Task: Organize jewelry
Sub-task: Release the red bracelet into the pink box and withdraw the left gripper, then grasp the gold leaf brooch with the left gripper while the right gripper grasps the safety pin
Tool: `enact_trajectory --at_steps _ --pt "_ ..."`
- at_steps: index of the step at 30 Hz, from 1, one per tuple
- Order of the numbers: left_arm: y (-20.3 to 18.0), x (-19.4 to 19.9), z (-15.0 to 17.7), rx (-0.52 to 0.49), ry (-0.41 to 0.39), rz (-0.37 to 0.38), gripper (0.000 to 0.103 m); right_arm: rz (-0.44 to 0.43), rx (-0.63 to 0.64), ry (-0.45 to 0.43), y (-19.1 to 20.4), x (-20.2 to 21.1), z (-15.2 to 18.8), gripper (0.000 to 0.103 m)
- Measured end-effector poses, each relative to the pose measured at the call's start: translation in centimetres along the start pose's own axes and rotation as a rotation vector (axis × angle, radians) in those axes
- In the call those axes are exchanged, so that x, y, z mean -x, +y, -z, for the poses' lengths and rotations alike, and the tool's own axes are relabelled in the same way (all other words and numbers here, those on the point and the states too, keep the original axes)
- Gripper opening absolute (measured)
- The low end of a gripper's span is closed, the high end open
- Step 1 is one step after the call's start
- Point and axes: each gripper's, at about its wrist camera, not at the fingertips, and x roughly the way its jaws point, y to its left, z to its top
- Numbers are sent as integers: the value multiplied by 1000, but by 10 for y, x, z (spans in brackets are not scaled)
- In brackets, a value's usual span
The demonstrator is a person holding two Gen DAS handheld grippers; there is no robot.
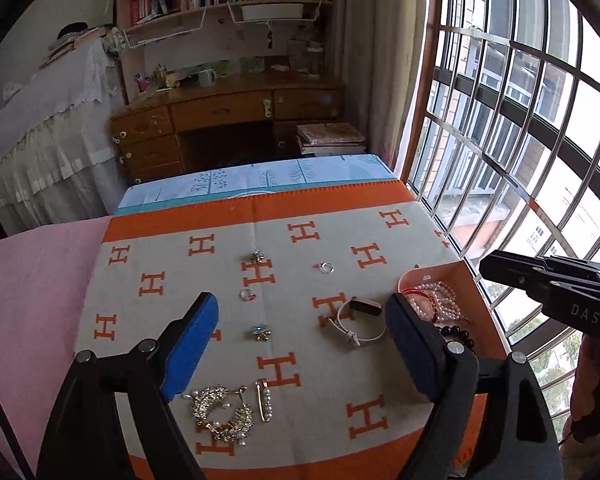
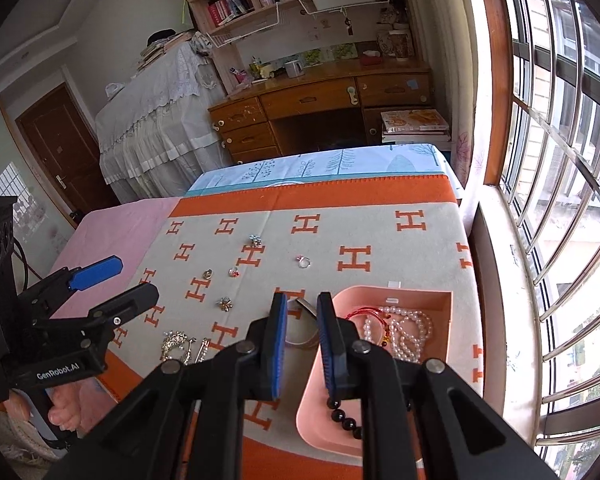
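Observation:
Loose jewelry lies on an orange-and-cream H-pattern cloth (image 1: 172, 256). There are two flower brooches (image 1: 260, 333), two small rings (image 1: 327, 267), a crystal hair comb (image 1: 220, 412), a pearl pin (image 1: 264, 400) and a white watch (image 1: 358, 320). A pink tray (image 2: 420, 296) at the right holds pearl strands (image 2: 408, 332), a red bracelet (image 2: 364, 312) and black beads (image 2: 346, 416). My left gripper (image 1: 302, 300) hangs wide open above the cloth, with nothing in it. My right gripper (image 2: 302, 298) hovers at the tray's left edge. A narrow, empty gap shows between its jaws, and the watch (image 2: 305, 307) lies beyond them.
The cloth covers a table against a barred window (image 1: 520, 140) on the right. A pink sheet (image 1: 32, 280) lies to the left. Behind stand a wooden desk (image 1: 228, 108), bookshelves and a stack of books. A person's bare foot (image 2: 64, 408) shows below the left gripper.

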Motion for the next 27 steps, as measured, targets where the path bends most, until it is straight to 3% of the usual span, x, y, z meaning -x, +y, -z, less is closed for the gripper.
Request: enact_trajectory --at_steps 5,8,13,18,24,27 --pt "24 13 5 28 -20 -80 91 -20 28 19 17 -9 1 15" --pt "39 15 10 55 -17 -94 101 -33 39 40 25 -17 2 15" --pt "58 17 23 78 -14 -129 102 -54 63 88 40 -35 8 15" --pt "75 14 43 95 -24 -80 102 -92 80 152 55 -59 21 15" --pt "96 4 76 149 -45 -75 102 -122 81 243 71 -98 44 15" --pt "107 -11 95 171 15 -64 102 -139 76 289 78 -117 56 15"
